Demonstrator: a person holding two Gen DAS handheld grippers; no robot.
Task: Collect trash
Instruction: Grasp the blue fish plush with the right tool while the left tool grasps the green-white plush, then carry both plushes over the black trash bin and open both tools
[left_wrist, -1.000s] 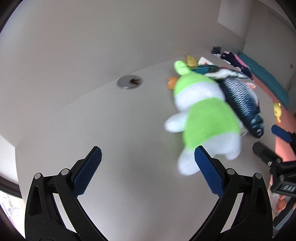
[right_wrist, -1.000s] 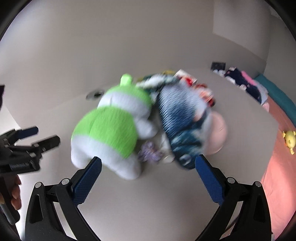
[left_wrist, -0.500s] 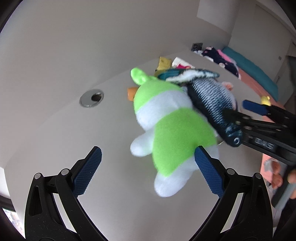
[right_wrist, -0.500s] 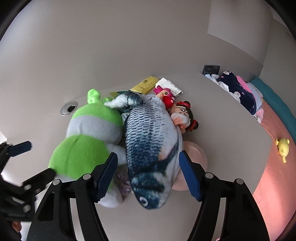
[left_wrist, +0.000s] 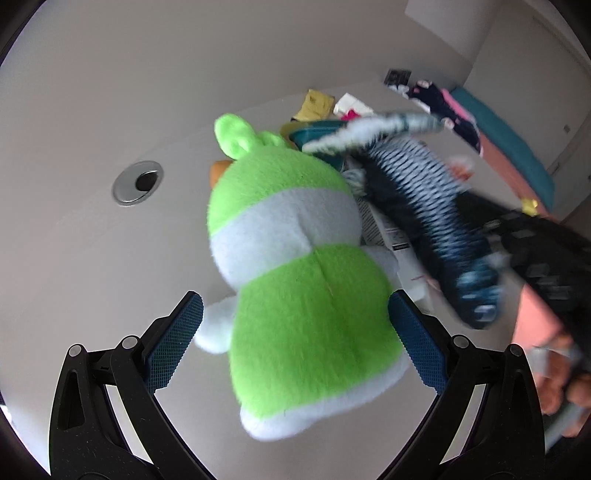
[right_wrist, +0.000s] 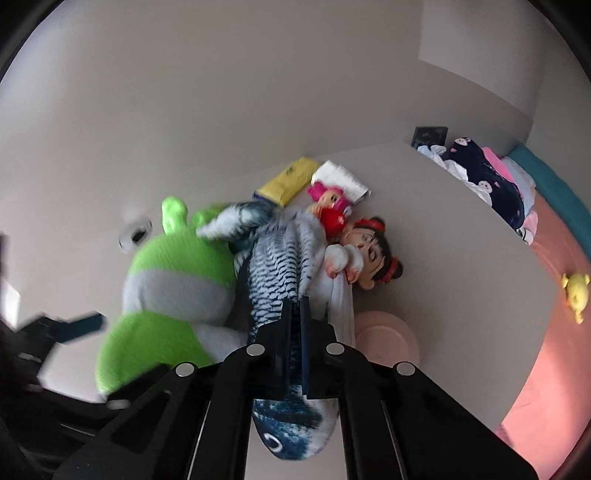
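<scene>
Right gripper was clenched on the plush fish, apparently lifting it off papers beneath. Left gripper stood released, its fingers straddling the green plush, seemingly poised to clear it from nearby trash

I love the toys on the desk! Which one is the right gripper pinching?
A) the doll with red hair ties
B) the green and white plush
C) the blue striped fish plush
C: the right gripper is shut on the fish plush, near its head.
</scene>
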